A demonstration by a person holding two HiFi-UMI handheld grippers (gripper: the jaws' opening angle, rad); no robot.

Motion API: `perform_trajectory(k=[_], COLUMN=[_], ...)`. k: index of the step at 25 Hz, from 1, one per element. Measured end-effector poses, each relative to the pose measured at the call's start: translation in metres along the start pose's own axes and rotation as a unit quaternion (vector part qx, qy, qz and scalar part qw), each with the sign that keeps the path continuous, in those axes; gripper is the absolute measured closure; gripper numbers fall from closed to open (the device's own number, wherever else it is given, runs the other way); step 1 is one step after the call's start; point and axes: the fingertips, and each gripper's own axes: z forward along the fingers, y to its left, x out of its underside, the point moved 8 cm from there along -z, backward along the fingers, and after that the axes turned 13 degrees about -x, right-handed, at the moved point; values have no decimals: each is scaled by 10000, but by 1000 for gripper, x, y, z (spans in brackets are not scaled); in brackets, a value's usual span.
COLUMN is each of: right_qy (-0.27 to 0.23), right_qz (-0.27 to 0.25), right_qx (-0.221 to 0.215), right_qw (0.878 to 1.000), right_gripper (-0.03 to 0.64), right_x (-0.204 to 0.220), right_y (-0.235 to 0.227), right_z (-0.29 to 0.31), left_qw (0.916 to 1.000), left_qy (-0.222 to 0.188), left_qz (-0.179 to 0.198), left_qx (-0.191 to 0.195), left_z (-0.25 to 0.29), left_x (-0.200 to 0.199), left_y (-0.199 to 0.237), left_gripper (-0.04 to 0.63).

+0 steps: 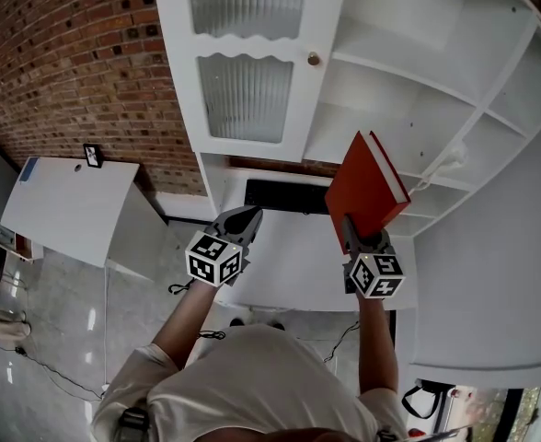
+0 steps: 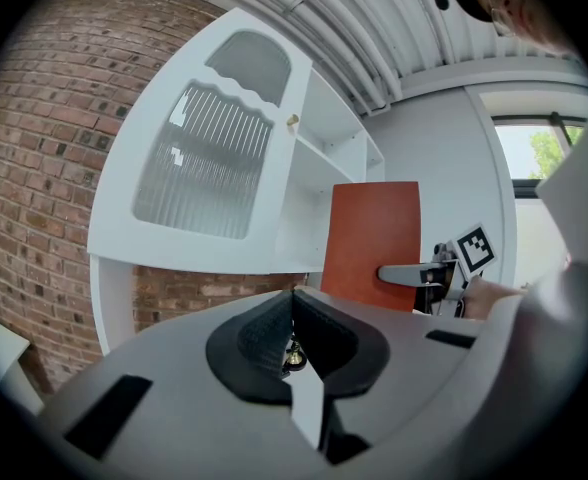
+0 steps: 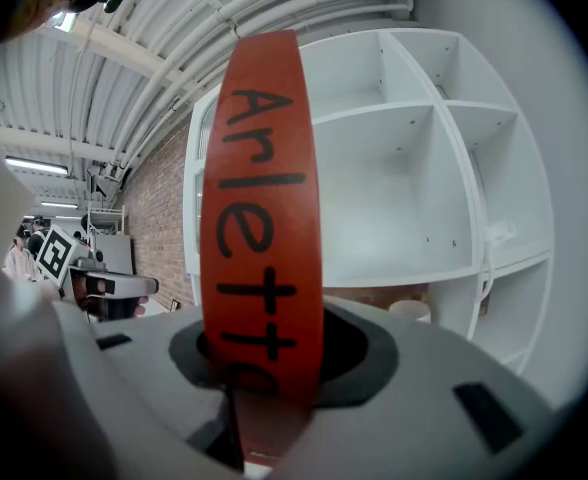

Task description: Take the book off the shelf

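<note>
Gripping the red book [image 1: 367, 190] by its lower edge, the right gripper [image 1: 353, 230] is holding it upright and clear of the white shelf [image 1: 408, 90], seemingly so it comes away cleanly; the left gripper [image 1: 240, 219], jaws together and empty, is hovering alongside.

Brick wall [image 1: 68, 63], white table [image 1: 68, 205] — glossy floor [image 1: 59, 320]

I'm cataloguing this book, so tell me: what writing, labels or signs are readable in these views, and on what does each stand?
"Arlett": black letters running down the spine of the red book; a further letter below is partly cut off.
Small framed sign on the brick wall: too small to read.
Marker cubes: black-and-white square patterns only, no words.
</note>
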Motion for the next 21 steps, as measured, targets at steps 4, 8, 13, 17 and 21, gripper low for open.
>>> perform_trajectory(k=[4, 8, 13, 17, 21], right_qy=[-18, -27, -25, -18, -22], right_qz=[0, 10, -9, 12, 18], right_qx=[-36, -43, -32, -25, -44], right_qw=[10000, 10000, 10000, 10000, 10000], right_gripper=[459, 459, 459, 459, 459], right_x=[-2, -2, -3, -2, -2], right_y=[4, 5, 6, 7, 8], right_z=[-1, -2, -2, -2, 0], left_qw=[10000, 10000, 10000, 10000, 10000], left_qy=[-2, 5, -16, -21, -17], left_qz=[-15, -26, -63, -72, -84], left_qx=[4, -15, 7, 19, 11], left_z=[-1, -2, -2, -2, -1], left_x=[-1, -1, -3, -3, -3], left_y=[-1, 0, -1, -1, 0], left_gripper=[601, 601, 601, 601, 601])
